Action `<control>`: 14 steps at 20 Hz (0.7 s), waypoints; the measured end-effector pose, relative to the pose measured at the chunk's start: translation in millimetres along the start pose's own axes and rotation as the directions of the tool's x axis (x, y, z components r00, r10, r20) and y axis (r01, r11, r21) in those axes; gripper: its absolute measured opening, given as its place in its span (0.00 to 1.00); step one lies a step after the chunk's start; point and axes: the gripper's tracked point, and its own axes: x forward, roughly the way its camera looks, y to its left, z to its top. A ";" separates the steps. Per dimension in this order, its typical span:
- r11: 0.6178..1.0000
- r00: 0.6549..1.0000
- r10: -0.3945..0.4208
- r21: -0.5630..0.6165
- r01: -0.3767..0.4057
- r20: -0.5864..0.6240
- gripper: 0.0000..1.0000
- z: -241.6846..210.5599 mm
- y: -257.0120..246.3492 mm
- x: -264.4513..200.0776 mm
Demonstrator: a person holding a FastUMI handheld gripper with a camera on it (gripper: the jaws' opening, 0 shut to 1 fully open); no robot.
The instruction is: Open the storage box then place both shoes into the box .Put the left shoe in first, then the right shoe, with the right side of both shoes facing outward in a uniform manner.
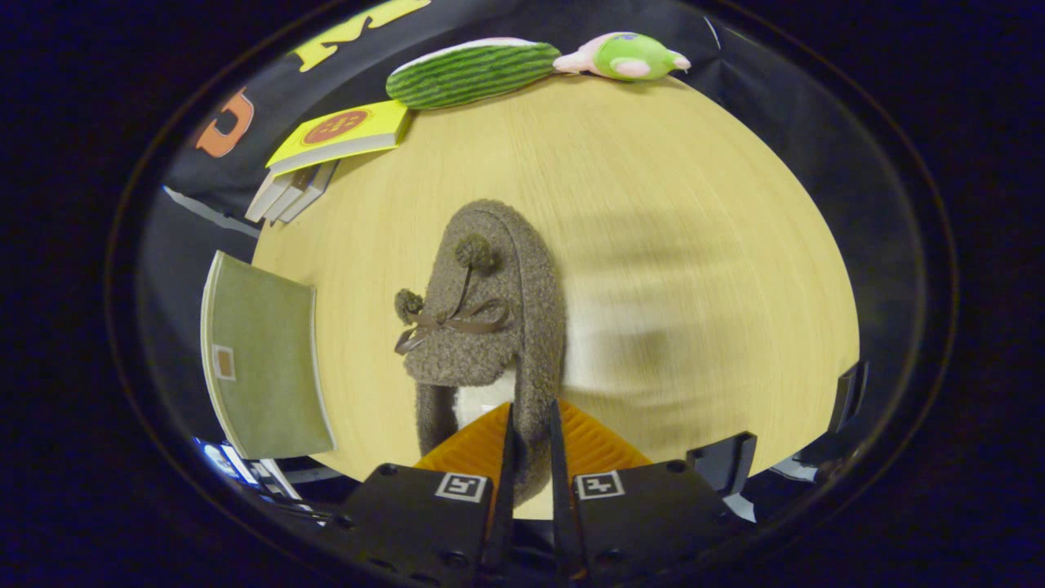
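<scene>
A brown fleecy shoe (490, 318) with a bow and two pompoms hangs just ahead of my fingers, toe pointing away, above the wooden table (669, 204). My gripper (531, 420) is shut on the shoe's right side wall near the heel, one finger inside the opening and the other outside. The shoe's pale lining shows beside the inner finger. A green box lid or flap (265, 359) lies to the left of the shoe, past the table's left edge. A blurred dark shadow lies on the table right of the shoe.
At the table's far left lies a stack of books (335, 143) with a yellow one on top. A green striped plush (469, 73) and a small green and pink plush toy (629, 57) rest along the far edge.
</scene>
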 end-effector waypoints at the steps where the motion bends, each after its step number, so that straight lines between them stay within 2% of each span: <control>1: 1.000 1.000 0.016 0.025 -0.016 0.006 0.18 -1.1 2.8 -1.5; 3: 0.994 0.997 0.074 0.085 -0.075 0.015 0.07 -3.9 11.4 -4.4; 5: 0.979 0.992 0.126 0.158 -0.129 0.029 0.06 -6.5 20.9 -10.4; 8: 0.965 0.985 0.151 0.204 -0.166 0.085 0.06 -4.6 38.0 -32.6; 11: 0.964 0.971 0.165 0.180 -0.197 0.175 0.06 -1.3 61.1 -70.3; 14: 0.944 0.944 0.232 0.181 -0.277 0.232 0.06 -4.5 103.4 -106.9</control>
